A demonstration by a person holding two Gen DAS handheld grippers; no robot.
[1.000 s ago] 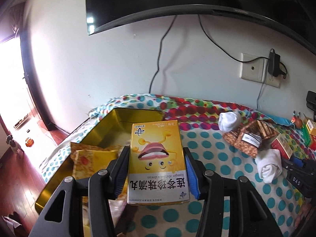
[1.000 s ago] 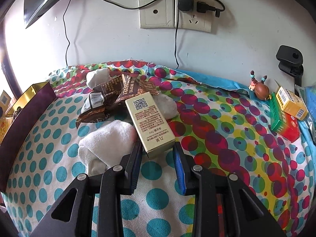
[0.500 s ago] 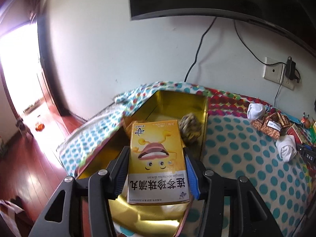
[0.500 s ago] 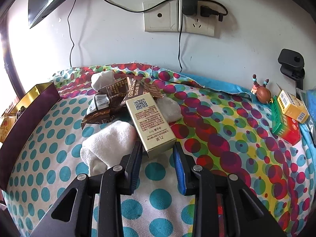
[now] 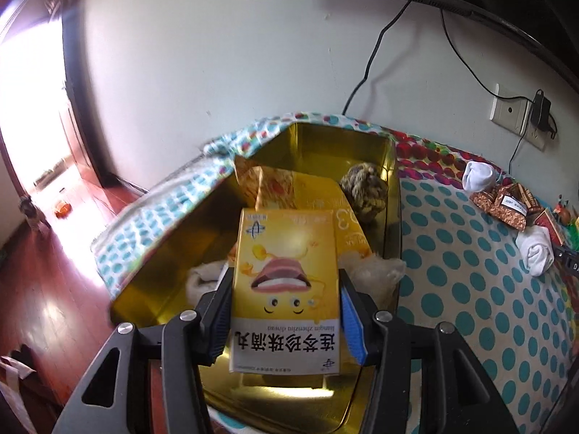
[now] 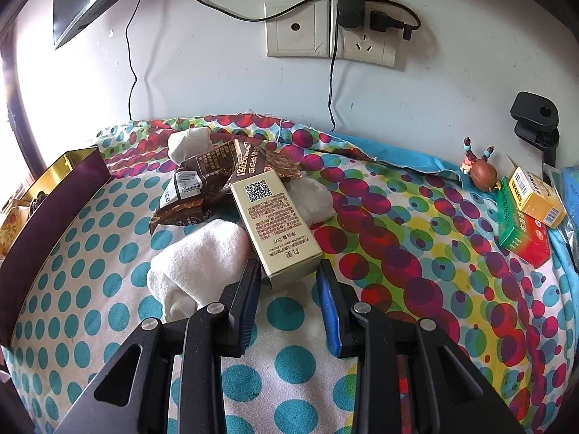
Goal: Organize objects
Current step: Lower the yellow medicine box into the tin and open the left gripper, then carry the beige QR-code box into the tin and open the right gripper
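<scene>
left gripper (image 5: 286, 311) clamps yellow box (image 5: 286, 289) over gold tin (image 5: 392, 195) | right gripper (image 6: 289, 289) agape

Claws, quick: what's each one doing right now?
Left claw: closed, holding the yellow box over the gold tin.
Right claw: open, holding nothing, with the tan box just ahead.

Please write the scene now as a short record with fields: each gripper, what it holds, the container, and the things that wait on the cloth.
left gripper: shut on yellow medicine box, held over the gold tin
gold tin: open, already holds packets and a dark bundle
right gripper: open, at the end of the beige carton
on cloth: white sock roll, brown snack bag
far right: red-green box
</scene>
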